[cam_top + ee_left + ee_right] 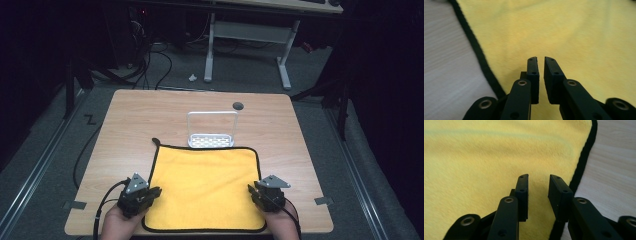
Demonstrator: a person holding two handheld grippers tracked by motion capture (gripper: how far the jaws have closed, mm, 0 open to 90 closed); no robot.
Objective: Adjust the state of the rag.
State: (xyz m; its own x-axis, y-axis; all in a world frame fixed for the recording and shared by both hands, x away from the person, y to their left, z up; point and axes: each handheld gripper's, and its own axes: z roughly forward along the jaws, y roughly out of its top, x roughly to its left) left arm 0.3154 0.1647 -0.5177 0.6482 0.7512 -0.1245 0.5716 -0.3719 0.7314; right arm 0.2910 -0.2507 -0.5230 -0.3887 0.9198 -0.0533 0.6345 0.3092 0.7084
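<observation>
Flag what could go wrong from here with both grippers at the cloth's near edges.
1. The left gripper has its jaws almost closed over the flat cloth, inside the black hem. If it stays this narrow, it may pinch little or no fabric.
2. The right gripper is open wider near the hem, so uneven grips might skew a lift or fold.
3. The rack stands right at the cloth's far edge. Dragging or swinging the cloth forward could knock it.

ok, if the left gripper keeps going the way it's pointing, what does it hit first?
Probably the yellow cloth. The left gripper points down over it, just inside the black hem, fingers slightly apart with nothing between. Height above the cloth is hard to judge.
</observation>
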